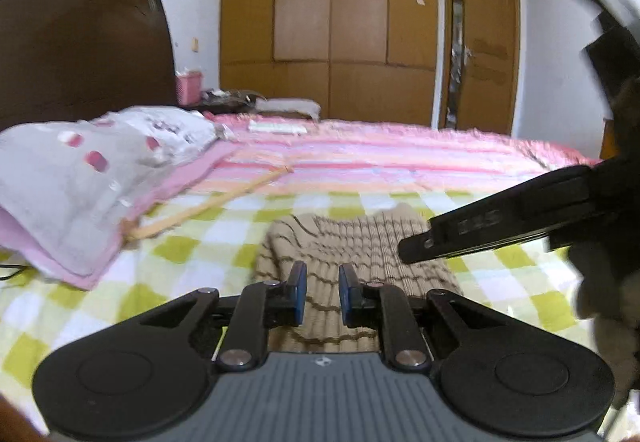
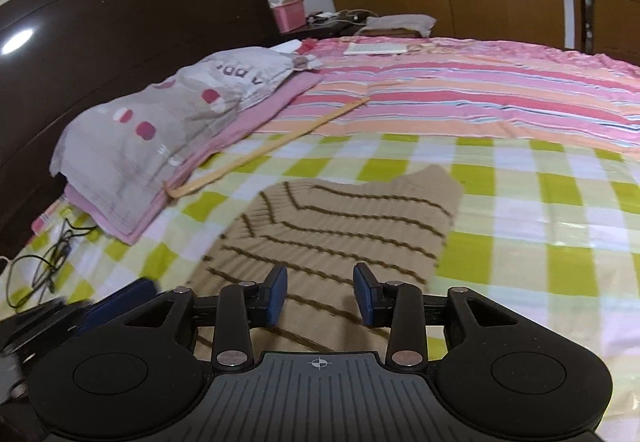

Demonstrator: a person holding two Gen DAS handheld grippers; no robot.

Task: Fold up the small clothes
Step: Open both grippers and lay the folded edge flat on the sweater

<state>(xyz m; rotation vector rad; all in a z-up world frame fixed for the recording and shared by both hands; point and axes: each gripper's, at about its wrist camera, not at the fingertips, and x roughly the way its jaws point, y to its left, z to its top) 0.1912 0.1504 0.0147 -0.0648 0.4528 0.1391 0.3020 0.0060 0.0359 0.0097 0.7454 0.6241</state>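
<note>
A beige knitted top with thin brown stripes (image 1: 352, 246) (image 2: 340, 226) lies flat on the green-and-white check sheet (image 1: 192, 254) (image 2: 520, 202), its sides folded in. My left gripper (image 1: 323, 278) hovers over its near end, jaws a narrow gap apart with nothing pinched between them. My right gripper (image 2: 321, 278) hangs above the same near part of the top, open wider and empty. In the left wrist view, one black finger (image 1: 480, 234) of the right gripper reaches in from the right over the top. A blue pad (image 2: 120, 302) of the left gripper shows at the lower left of the right wrist view.
A grey pillow with pink patches (image 1: 80, 178) (image 2: 160, 130) lies left on a pink cloth. A thin wooden stick (image 1: 208, 206) (image 2: 272, 146) lies beside it. A pink striped quilt (image 1: 400, 154) (image 2: 480, 90) covers the far bed. Black cables (image 2: 44, 262) trail at the left; a dark headboard (image 2: 120, 22) stands behind.
</note>
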